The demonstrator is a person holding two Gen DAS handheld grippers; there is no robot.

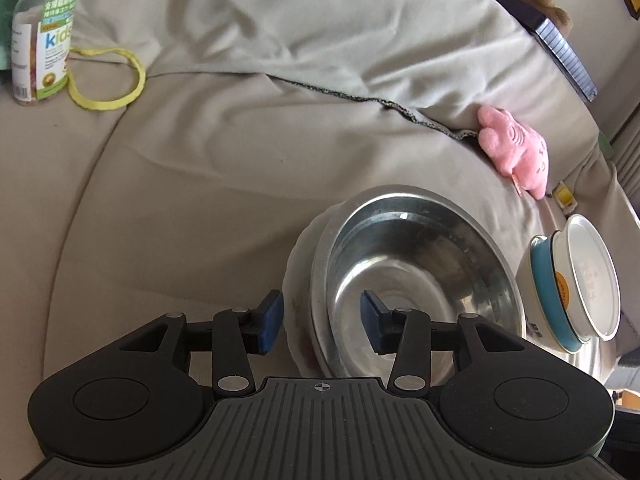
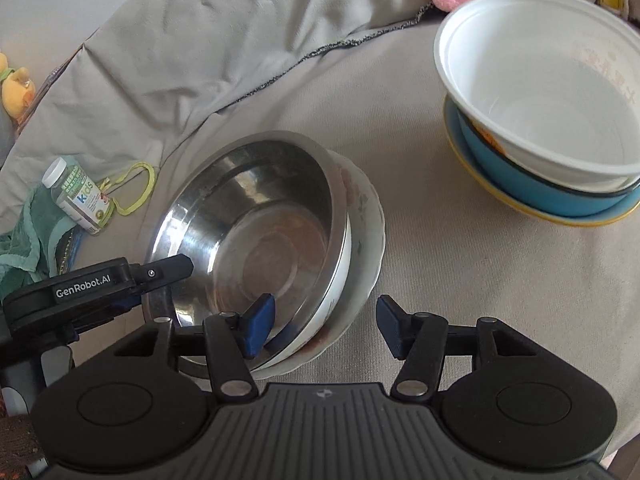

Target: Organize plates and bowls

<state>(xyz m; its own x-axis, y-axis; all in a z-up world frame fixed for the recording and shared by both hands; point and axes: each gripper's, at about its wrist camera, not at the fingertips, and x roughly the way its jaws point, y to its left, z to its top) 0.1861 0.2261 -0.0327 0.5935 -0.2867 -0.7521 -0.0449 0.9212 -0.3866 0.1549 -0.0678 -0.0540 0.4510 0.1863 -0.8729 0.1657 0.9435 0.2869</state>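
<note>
Left gripper point(image 1: 322, 322) open astride near rims of steel bowl point(image 1: 404, 276) and plate point(image 1: 298, 304) beneath, right gripper point(image 2: 325, 326) open around their opposite rims, white bowl point(image 2: 540, 92) stacked in blue bowl point(image 2: 532, 184) nearby on couch point(image 2: 440, 248)

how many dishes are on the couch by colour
steel bowl: 1
white dishes: 2, a plate under the steel bowl and a bowl on top of the other stack
blue bowl: 1
yellow-rimmed plate: 1
total: 5
</note>
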